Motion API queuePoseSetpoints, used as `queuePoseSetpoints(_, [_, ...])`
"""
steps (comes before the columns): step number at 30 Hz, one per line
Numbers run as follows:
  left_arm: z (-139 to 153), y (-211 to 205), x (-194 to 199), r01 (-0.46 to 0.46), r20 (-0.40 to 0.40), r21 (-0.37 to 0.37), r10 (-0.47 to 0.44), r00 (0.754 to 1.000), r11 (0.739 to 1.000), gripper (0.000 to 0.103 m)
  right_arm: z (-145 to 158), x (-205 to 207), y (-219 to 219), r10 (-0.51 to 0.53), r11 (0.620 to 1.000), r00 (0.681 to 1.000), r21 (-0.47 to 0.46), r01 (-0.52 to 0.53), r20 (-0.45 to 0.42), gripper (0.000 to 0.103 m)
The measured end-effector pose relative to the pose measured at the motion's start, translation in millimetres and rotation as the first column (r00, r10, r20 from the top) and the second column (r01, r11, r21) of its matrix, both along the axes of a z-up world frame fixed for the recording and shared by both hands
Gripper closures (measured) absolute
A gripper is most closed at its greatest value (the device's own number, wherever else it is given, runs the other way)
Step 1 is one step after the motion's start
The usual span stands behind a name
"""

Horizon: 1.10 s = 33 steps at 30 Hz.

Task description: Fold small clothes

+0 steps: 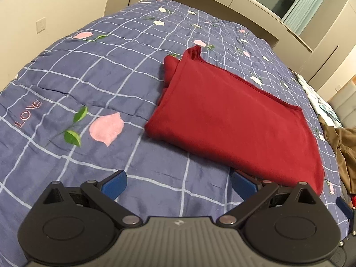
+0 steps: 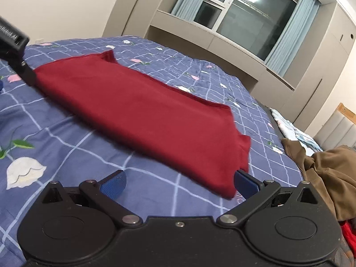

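Quilt [image 1: 66,84] under both my grippers, blue check with pink and white flower patches. On my left gripper [image 1: 179,183] jaws are wide apart, nothing between them, just quilt in the gap. Left of its left pad: a pink flower patch [image 1: 106,129] with green leaves and the stitched word LOVE further left. Ahead and right of the jaws lies the red garment [image 1: 233,122], folded flat on the quilt, near edge just beside the right blue pad [image 1: 243,185], can't tell if they touch. Far right of that view: a brown garment [image 1: 347,153] bunched at the bed edge.

On my right gripper [image 2: 179,183] jaws also spread wide, holding nothing. Left of its left pad a white flower patch [image 2: 23,174]. Red garment [image 2: 144,115] runs from far left ahead down to the right pad [image 2: 244,185], its near corner overlapping that pad's tip; contact unclear, slightly blurred. Right of the jaws: brown garment [image 2: 322,169] in a heap. Window [image 2: 240,17] with pale blue curtains beyond the bed
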<state>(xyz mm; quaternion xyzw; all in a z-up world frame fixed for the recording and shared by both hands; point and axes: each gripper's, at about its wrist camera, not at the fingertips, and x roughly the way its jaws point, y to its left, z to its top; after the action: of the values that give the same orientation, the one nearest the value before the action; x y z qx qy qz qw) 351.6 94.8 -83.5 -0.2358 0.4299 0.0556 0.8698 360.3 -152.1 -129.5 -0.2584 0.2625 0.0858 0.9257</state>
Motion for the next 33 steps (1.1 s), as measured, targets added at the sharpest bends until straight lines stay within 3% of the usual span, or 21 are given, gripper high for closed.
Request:
queuePoseSetpoints(3, [0,2,3,-0.009,0.012,-0.024,0.010,1.000,1.000,0.001,4,6,4,0.011,1.000,0.999,-0.001,-0.011,0.035,0.001])
queuePoseSetpoints(10, [-7,15,28,-0.102,0.015,-0.095,0.104,0.994,0.990,0.001,15,73,33,0.052,0.999,0.989,-0.007,-0.052,0.139,0.001])
queuePoseSetpoints(16, [-17,24,40,-0.140,0.002,-0.110,0.141,0.990,0.984,0.001,0,124,60,0.092,0.995,0.985,-0.039,-0.087,0.146,0.001])
queuePoseSetpoints(20, [-21,27,43,-0.140,0.007,-0.106,0.142,0.990,0.984,0.001,-25,126,67,0.123,0.990,0.987,-0.086,-0.115,0.105,0.001])
queuePoseSetpoints(22, [-23,27,45,-0.141,0.009,-0.100,0.143,0.990,0.985,0.001,-34,122,68,0.131,0.987,0.983,-0.110,-0.117,0.129,0.001])
queuePoseSetpoints(33, [-25,20,52,-0.145,0.024,-0.065,0.147,0.989,0.987,0.001,-42,115,78,0.146,0.978,0.974,-0.174,-0.115,0.175,0.001])
